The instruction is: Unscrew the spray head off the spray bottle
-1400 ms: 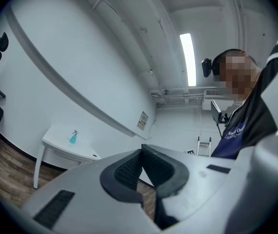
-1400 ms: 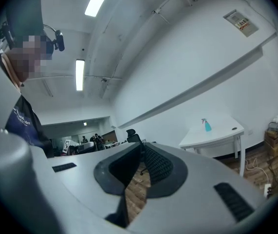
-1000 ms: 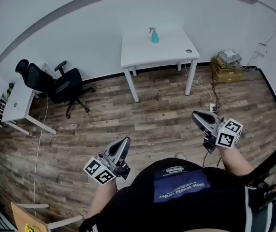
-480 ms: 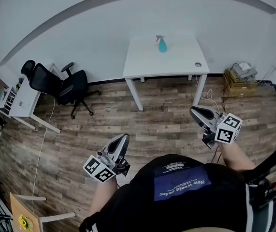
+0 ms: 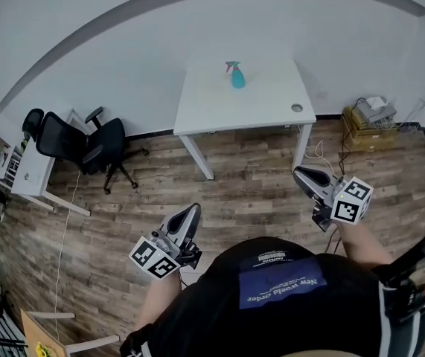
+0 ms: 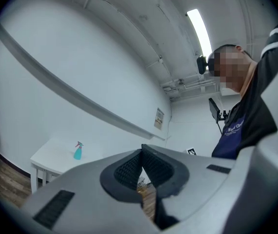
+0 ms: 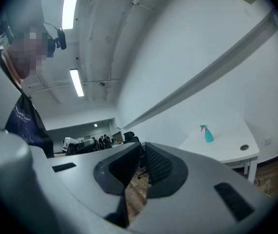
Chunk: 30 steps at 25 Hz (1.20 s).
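Both the left tongs (image 5: 191, 214) and the right tongs (image 5: 300, 174) are hanging clenched and empty, well apart from the spray bottle (image 5: 237, 76) standing upright on the white table (image 5: 272, 104), spray head (image 5: 231, 66) on, so I am judging the unscrewing not yet begun.

White table (image 5: 264, 108), black office chair (image 5: 85, 144)
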{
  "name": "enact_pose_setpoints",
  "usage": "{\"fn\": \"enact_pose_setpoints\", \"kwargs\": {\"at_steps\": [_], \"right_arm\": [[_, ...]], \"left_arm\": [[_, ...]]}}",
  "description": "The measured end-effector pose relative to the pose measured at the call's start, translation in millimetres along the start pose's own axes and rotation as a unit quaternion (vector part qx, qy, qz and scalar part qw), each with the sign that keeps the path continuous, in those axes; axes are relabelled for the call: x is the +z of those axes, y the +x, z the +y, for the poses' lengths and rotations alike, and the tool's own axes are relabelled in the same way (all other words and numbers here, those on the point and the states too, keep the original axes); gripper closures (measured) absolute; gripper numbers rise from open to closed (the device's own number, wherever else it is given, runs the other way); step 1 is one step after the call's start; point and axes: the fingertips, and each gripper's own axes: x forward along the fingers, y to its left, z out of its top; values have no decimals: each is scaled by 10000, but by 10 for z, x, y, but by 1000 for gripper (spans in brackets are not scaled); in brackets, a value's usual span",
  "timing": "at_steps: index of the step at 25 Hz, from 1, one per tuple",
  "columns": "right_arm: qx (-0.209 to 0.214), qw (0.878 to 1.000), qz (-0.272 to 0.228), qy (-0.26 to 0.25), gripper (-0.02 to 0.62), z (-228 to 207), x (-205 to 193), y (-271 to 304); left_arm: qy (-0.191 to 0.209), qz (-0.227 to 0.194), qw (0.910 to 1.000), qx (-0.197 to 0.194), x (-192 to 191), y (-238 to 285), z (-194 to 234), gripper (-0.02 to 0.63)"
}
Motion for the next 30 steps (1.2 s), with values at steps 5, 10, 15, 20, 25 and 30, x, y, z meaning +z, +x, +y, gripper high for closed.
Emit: {"fn": "enact_pose_setpoints", "kwargs": {"at_steps": [5, 10, 15, 20, 25, 30], "right_arm": [[-272, 9996, 2, 61, 595, -281, 13, 158], [-621, 9980, -101, -102, 595, -463, 103, 451], [-913, 9955, -230, -121, 574, -543, 219, 911], [-1020, 9940, -336, -200, 571, -643, 393, 1559], [-951, 9951, -232, -141, 548, -756, 377, 2185], [-809, 9967, -54, -78, 531, -948, 380, 2614]], "left_arm": [[-148, 52, 9994, -300, -4, 305, 348, 614], [-270, 9, 9971, -718, 78, 514, 874, 614], [-269, 37, 9931, -1138, 334, 653, 1446, 614], [-237, 35, 9916, -1273, 648, 690, 2122, 614], [-334, 8, 9922, -1204, 786, 633, 2750, 614], [-476, -24, 9938, -999, 821, 644, 3184, 614]]}}
